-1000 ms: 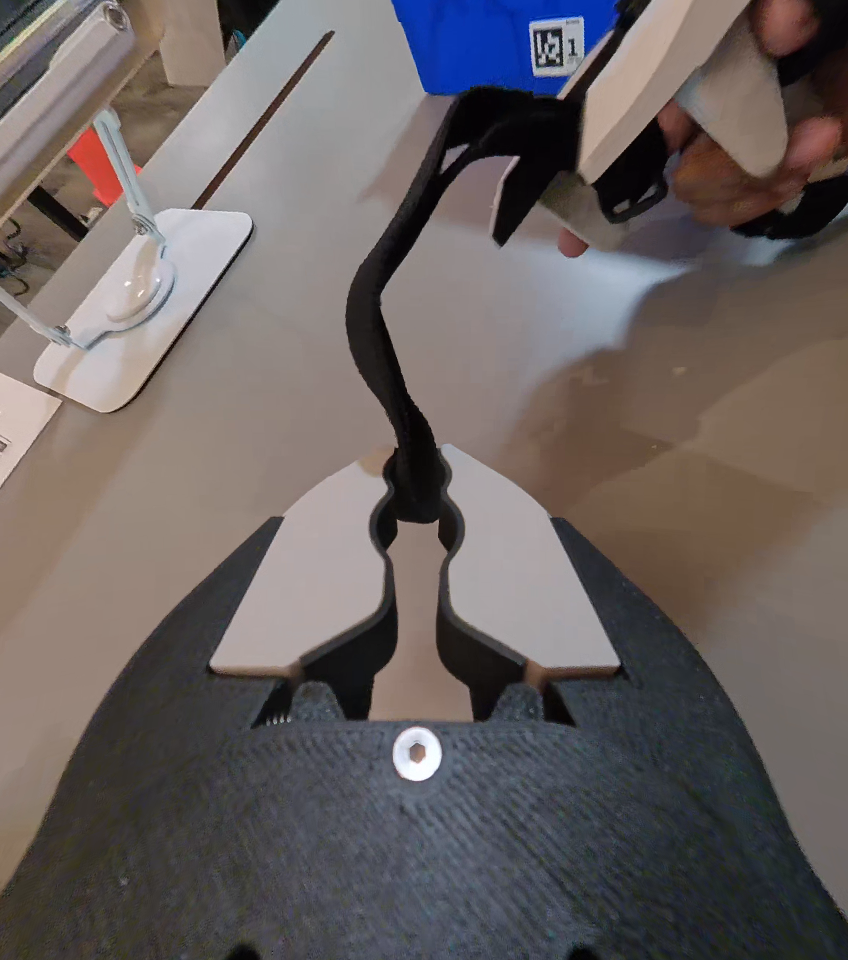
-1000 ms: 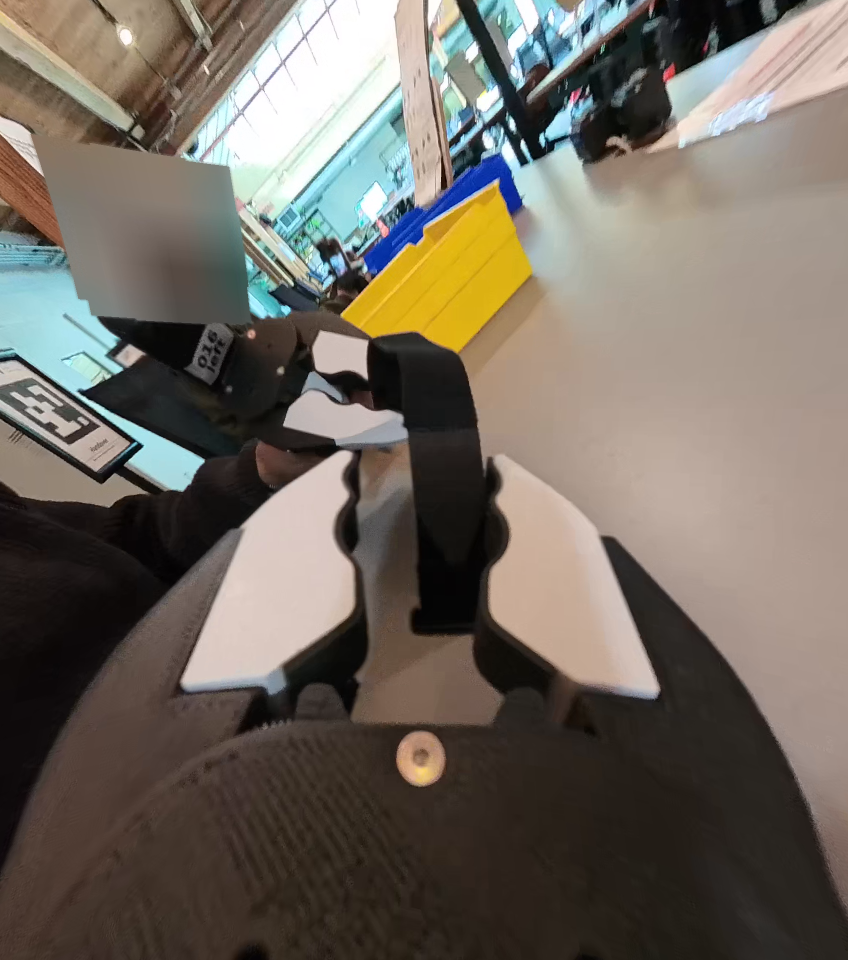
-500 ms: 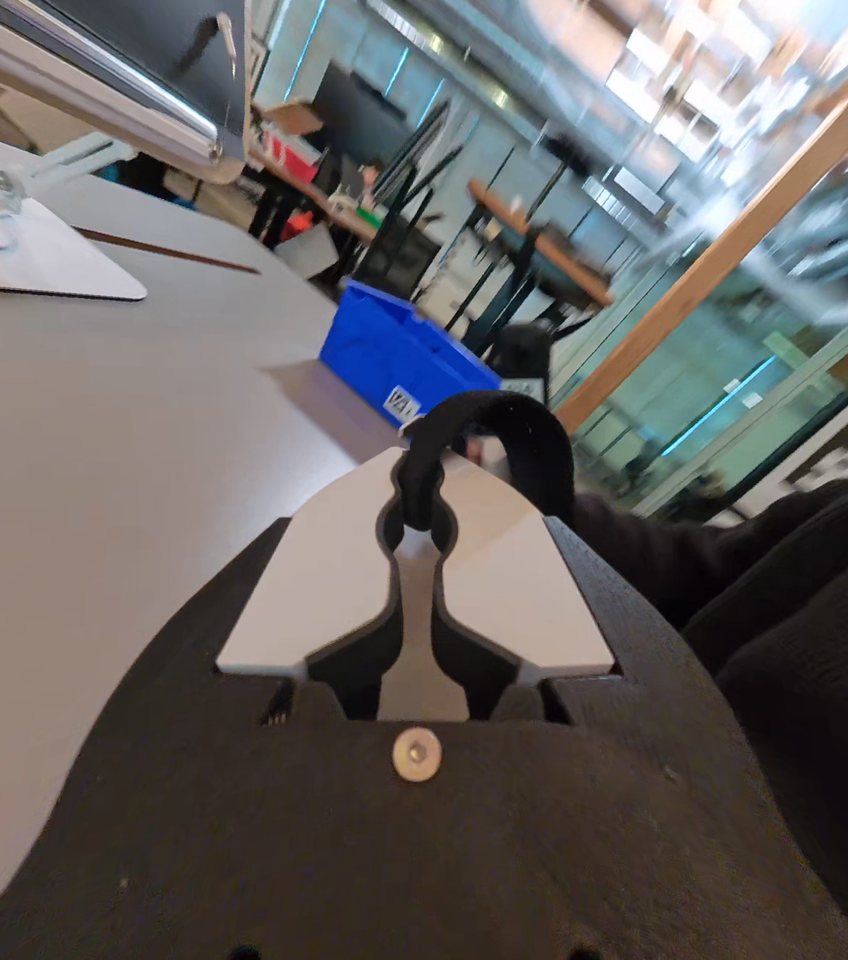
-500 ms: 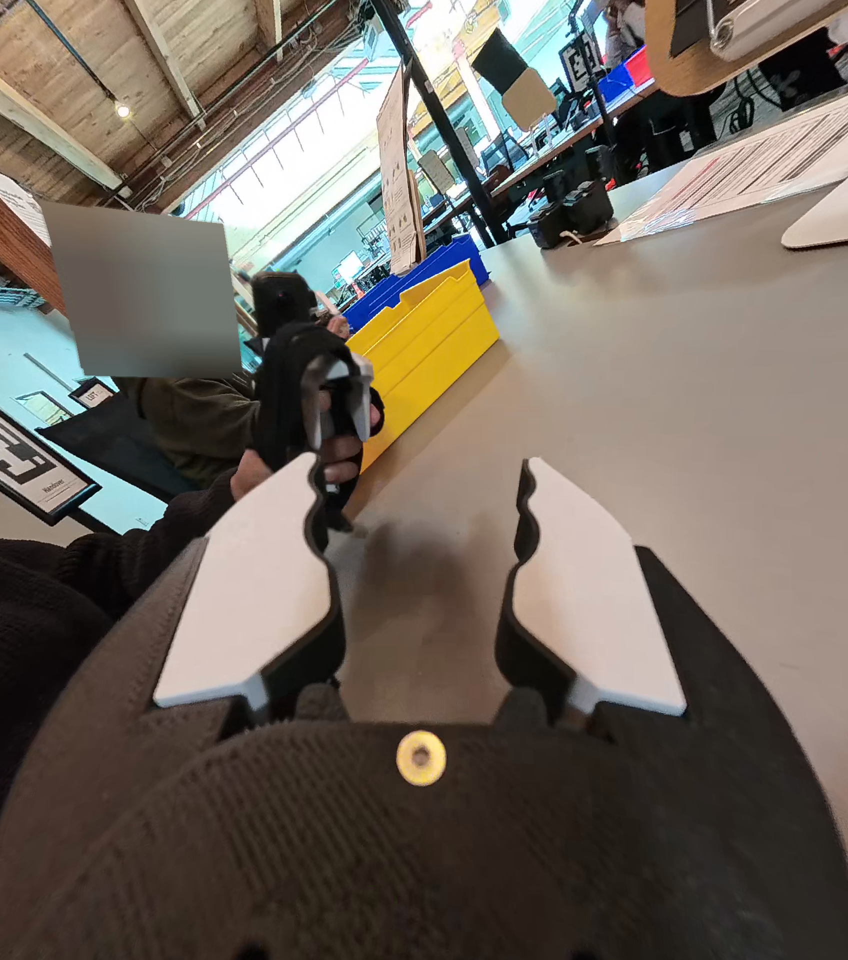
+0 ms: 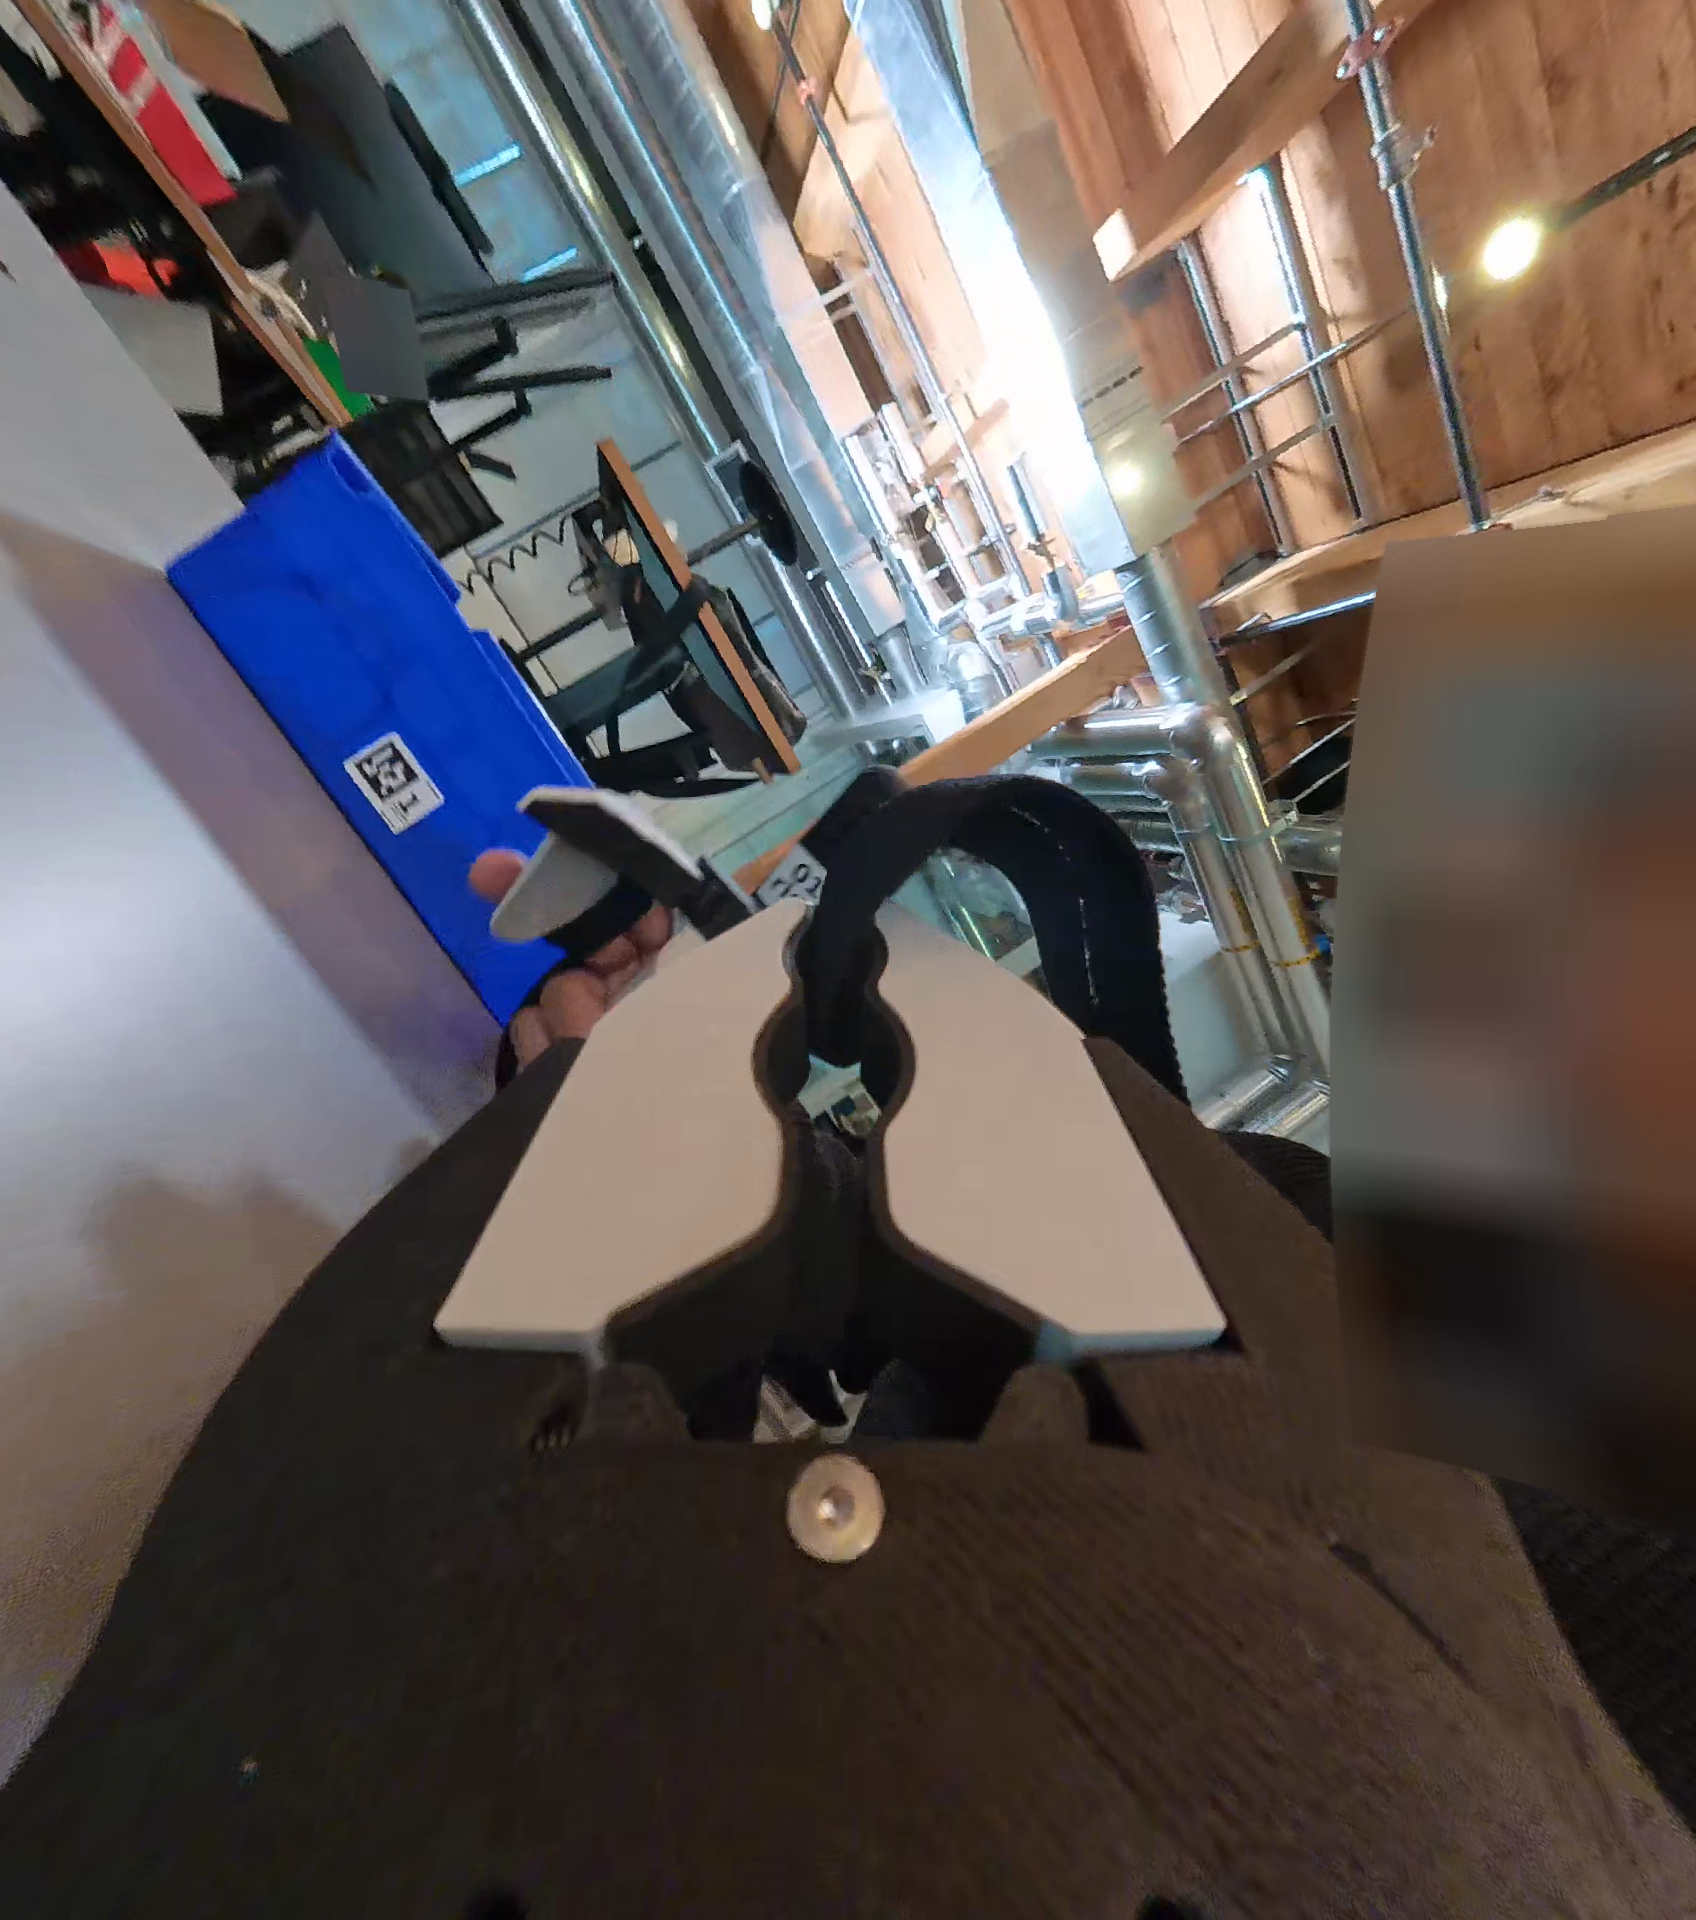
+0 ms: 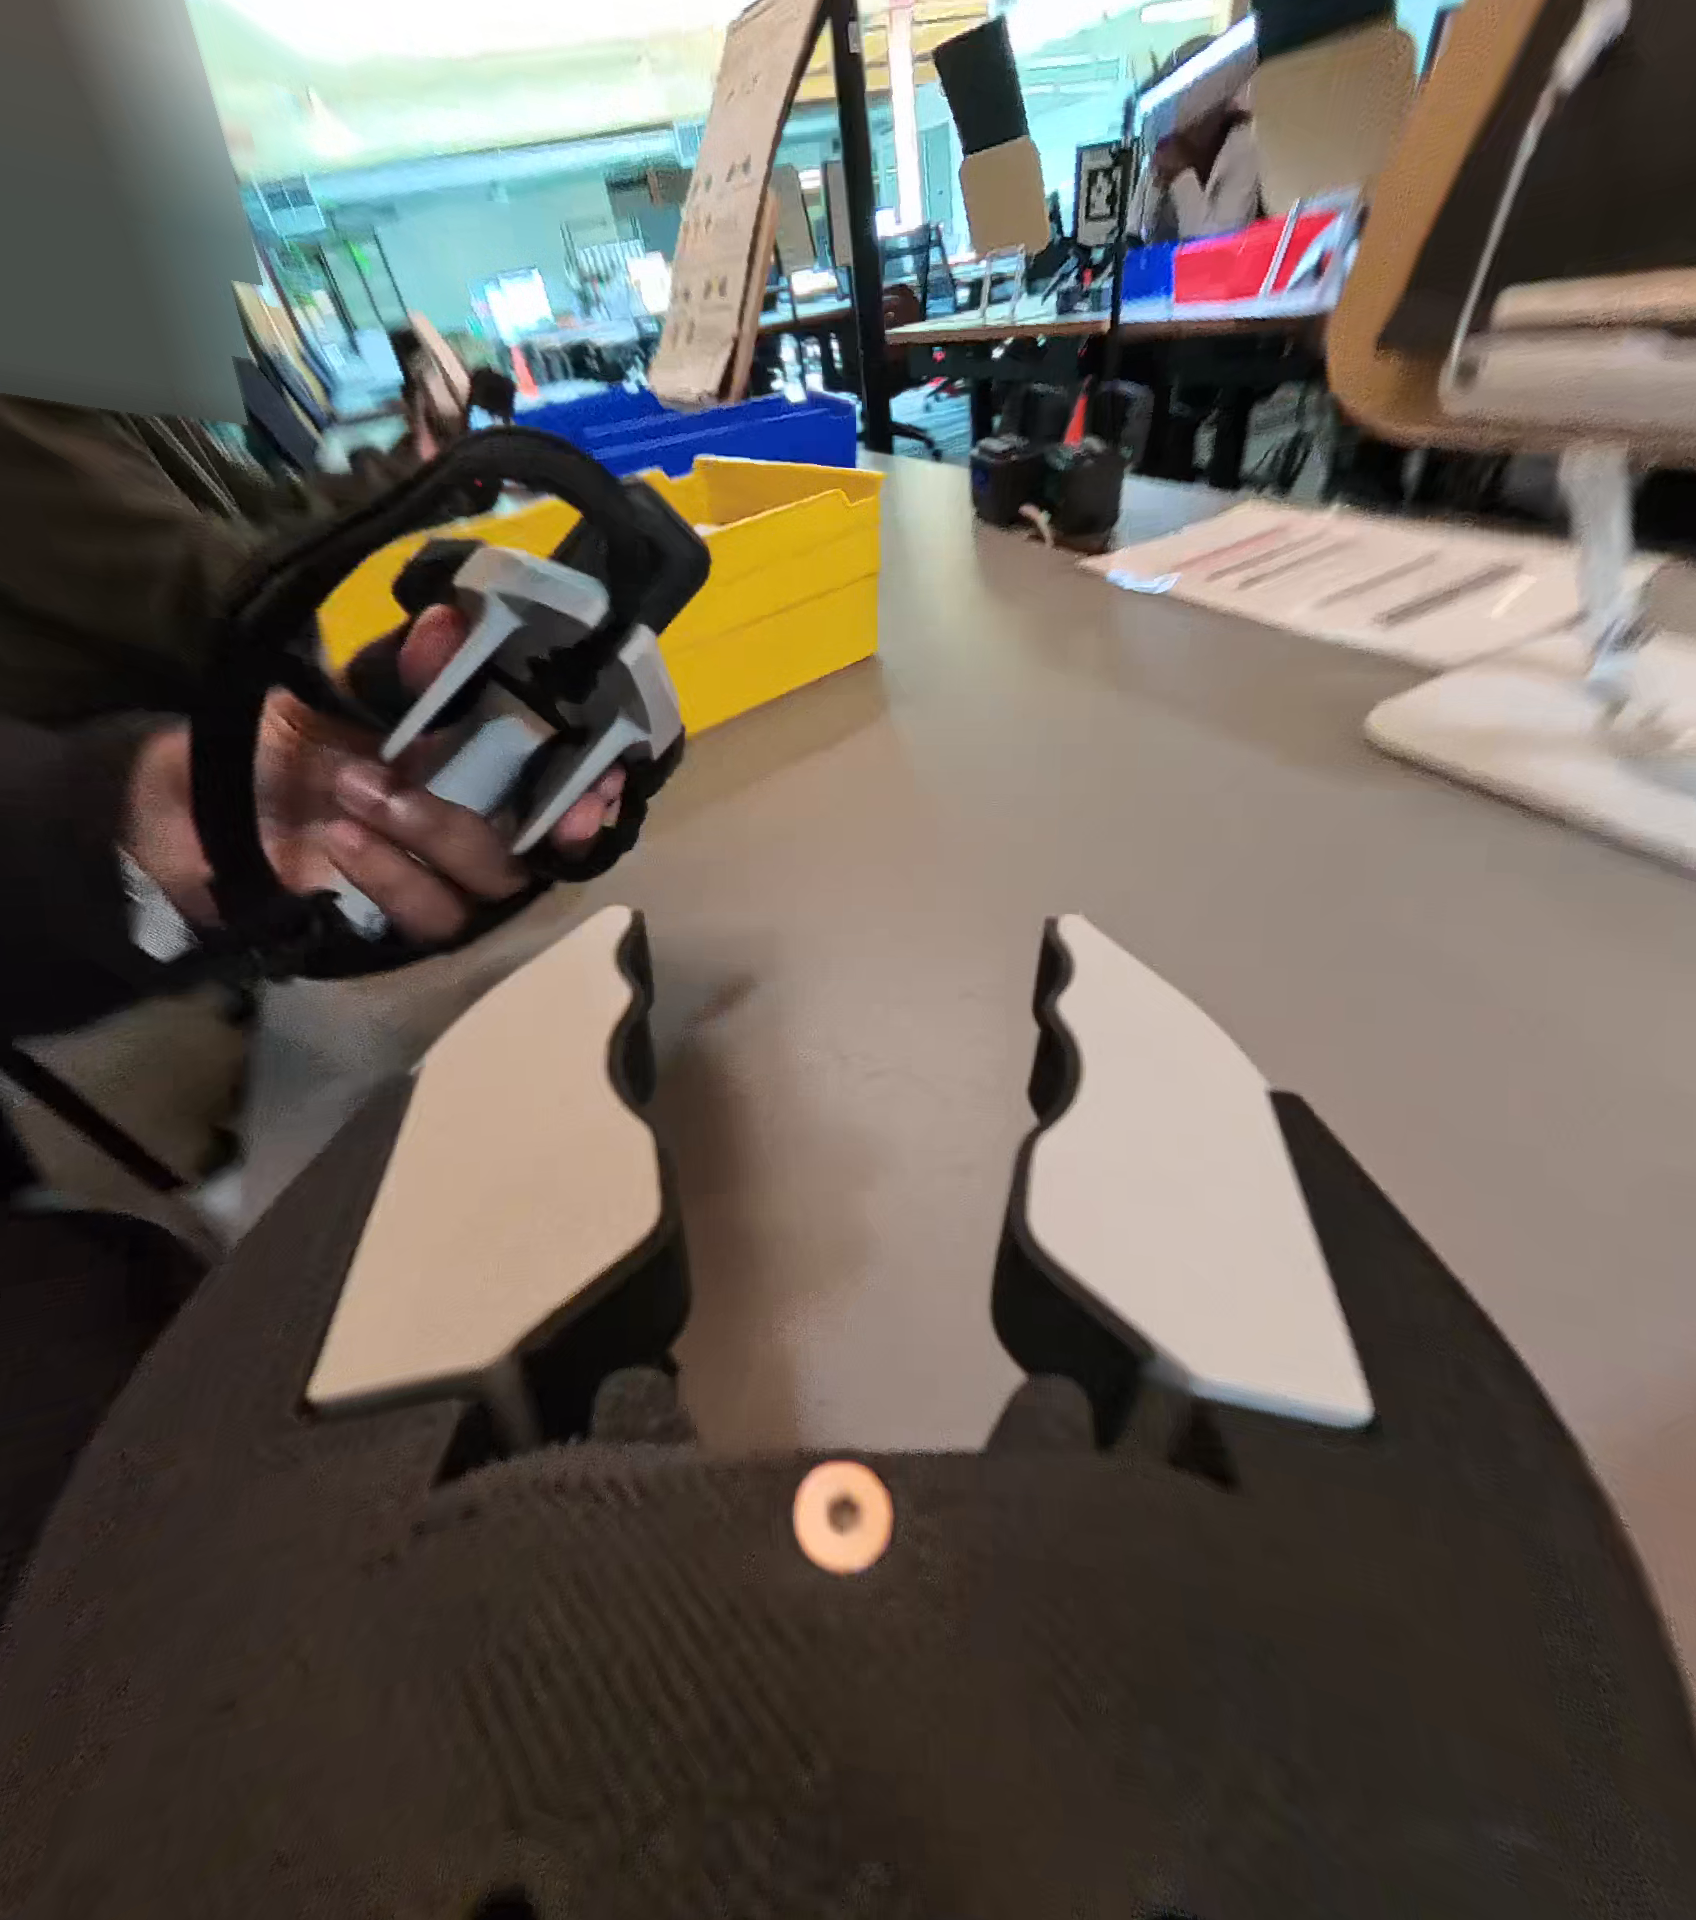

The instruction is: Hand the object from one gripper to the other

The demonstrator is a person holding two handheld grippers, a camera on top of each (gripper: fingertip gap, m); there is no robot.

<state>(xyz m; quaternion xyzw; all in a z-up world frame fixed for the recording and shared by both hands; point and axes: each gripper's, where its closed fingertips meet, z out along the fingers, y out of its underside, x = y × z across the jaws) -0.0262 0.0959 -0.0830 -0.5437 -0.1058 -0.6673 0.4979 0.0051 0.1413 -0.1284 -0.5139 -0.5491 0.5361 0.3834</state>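
Observation:
The object is a black fabric strap (image 5: 1083,862). My left gripper (image 5: 839,935) is shut on it, and it loops up and over to the right of the fingers. The left gripper points upward, away from the table. In the right wrist view the left gripper (image 6: 532,686) shows at the left, held by a hand, with the strap (image 6: 220,707) arcing around it. My right gripper (image 6: 844,935) is open and empty, low over the grey table (image 6: 1083,831), apart from the strap. Its fingers (image 5: 595,862) also show in the left wrist view, just left of my left gripper.
A blue bin (image 5: 376,665) stands on the table behind the grippers. A yellow bin (image 6: 782,582) sits behind the left gripper, with a blue bin (image 6: 698,426) beyond it. Papers (image 6: 1343,582) and a white stand base (image 6: 1550,748) lie at the right. My hands' fingertips stand some 8 cm from each other.
My right gripper has opened, let go of the strap and drawn back. My left gripper keeps the strap and has tilted up and away from the table.

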